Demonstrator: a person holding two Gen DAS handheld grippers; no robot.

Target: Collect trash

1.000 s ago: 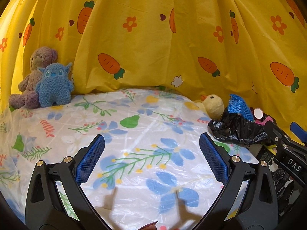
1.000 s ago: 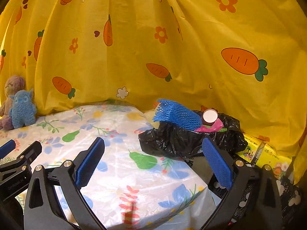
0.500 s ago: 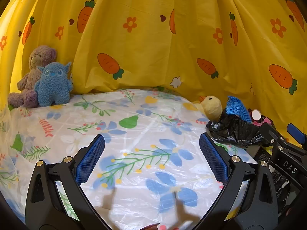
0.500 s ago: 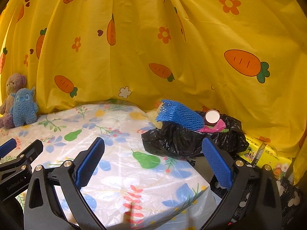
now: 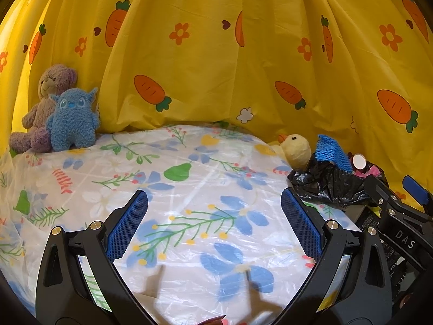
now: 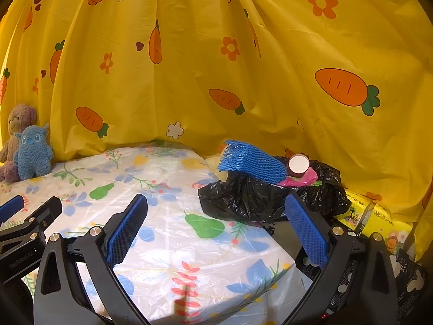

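Plainly we read "DAS" on our right claw and "GenRobot.AI" on our left claw; both gape apart, empty, above the desk with its glossy floral plastic cover. Crinkled black trash bag, holding blue foam netting, sits at the desk's far right edge before the carrot-print yellow curtain.

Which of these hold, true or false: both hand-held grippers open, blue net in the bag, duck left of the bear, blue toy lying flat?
1. Both the left hand-held gripper and the right hand-held gripper are open. True.
2. The blue foam net sticks out of the black trash bag. True.
3. The toy duck sits left of the teddy bear. False: it is far right, beside the bag.
4. The blue plush toy lies flat. False: it sits upright against the bear.
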